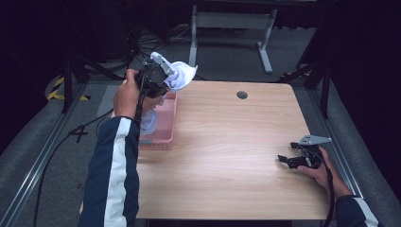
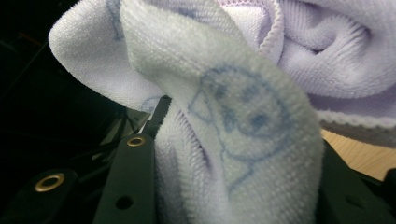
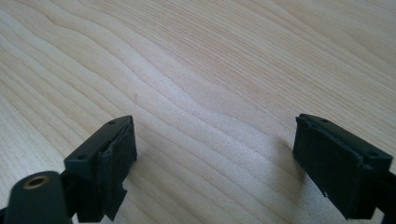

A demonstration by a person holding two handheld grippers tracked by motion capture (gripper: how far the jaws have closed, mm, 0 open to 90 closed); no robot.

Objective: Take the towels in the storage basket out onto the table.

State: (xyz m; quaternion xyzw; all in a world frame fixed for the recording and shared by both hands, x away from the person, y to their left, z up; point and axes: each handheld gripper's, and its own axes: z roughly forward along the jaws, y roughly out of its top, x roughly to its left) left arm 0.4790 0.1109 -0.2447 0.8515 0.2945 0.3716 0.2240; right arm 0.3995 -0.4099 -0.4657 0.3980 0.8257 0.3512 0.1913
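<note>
**Above the basket: cloth lifted clear**

Over the far-left table (image 1: 227,142) corner, a white cloth (image 1: 182,75) bunched in the left hand-held gripper (image 1: 163,75), jaws part-closed and clamped on the fabric, above the pink basket (image 1: 163,130). More cloth left in the basket. Step in hand, by the look of it: pulling one cloth out. Next, probably: carry it to the bare wood and spread it. Right hand-held gripper (image 1: 283,160) wide open, holding nothing, low over the table's right edge.
</note>
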